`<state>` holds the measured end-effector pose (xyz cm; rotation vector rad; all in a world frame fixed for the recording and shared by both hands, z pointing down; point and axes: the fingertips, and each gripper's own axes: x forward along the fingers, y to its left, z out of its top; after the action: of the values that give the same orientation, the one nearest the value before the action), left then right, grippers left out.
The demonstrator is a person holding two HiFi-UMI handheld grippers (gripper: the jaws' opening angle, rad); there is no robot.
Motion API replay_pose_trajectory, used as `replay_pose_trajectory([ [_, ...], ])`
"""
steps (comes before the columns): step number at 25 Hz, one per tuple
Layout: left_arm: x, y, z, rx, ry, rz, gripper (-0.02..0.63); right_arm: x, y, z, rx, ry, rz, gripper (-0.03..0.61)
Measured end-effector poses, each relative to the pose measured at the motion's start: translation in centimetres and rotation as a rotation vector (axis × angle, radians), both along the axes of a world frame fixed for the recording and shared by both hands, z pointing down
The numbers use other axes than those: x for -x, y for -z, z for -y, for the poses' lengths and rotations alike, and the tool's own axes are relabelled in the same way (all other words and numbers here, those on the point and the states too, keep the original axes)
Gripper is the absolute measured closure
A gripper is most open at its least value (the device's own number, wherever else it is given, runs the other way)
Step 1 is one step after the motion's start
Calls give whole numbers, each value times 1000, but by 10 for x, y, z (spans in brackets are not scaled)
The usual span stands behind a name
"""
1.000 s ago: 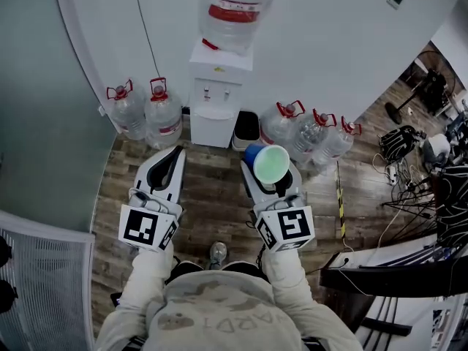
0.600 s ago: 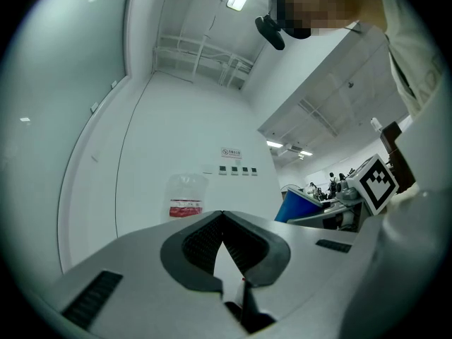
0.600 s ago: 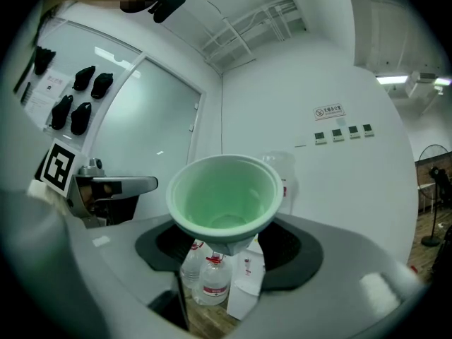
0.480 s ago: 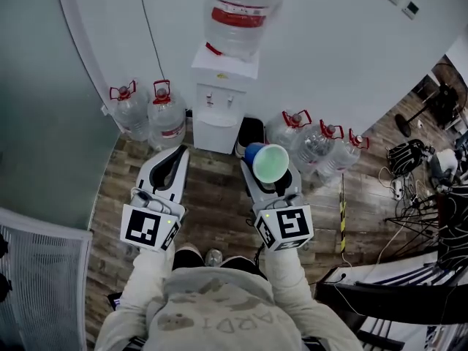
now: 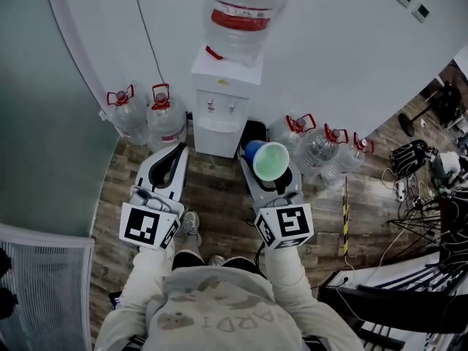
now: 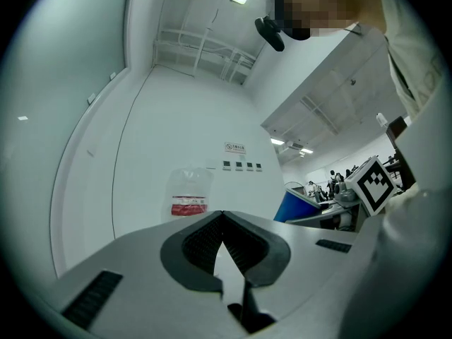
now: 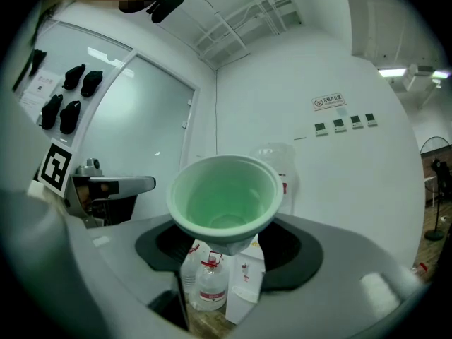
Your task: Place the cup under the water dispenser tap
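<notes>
A white water dispenser (image 5: 218,115) stands against the curved wall, a large bottle (image 5: 244,12) upside down on top and two taps (image 5: 221,107) on its front. My right gripper (image 5: 265,170) is shut on a cup (image 5: 270,161), green inside and blue outside, held upright in the air short of the dispenser and to its right. From the right gripper view the cup (image 7: 224,193) sits between the jaws of that gripper (image 7: 227,241), with the dispenser (image 7: 247,274) low beyond it. My left gripper (image 5: 176,152) hangs beside it, shut and empty (image 6: 223,215).
Spare water jugs stand left (image 5: 146,112) and right (image 5: 323,143) of the dispenser, and a black bin (image 5: 252,131) sits at its right side. Cables and equipment (image 5: 428,178) crowd the far right. A glass wall (image 5: 44,145) runs along the left. My shoe (image 5: 191,225) shows on the wooden floor.
The dispenser has drawn closer in the head view as both grippers moved forward toward it, the cup still held. A shoe has stepped forward under the left gripper.
</notes>
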<state>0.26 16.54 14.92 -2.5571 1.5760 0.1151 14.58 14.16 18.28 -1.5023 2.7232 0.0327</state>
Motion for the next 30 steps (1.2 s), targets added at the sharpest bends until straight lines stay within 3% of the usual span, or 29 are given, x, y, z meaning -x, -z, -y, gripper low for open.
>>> replay_pose_trajectory([
  [17, 40, 1, 171, 8, -77, 37, 607, 45, -3, 159, 12, -66, -3, 296],
  [30, 78, -17, 263, 34, -145, 31, 607, 85, -22, 246, 45, -110, -16, 296],
])
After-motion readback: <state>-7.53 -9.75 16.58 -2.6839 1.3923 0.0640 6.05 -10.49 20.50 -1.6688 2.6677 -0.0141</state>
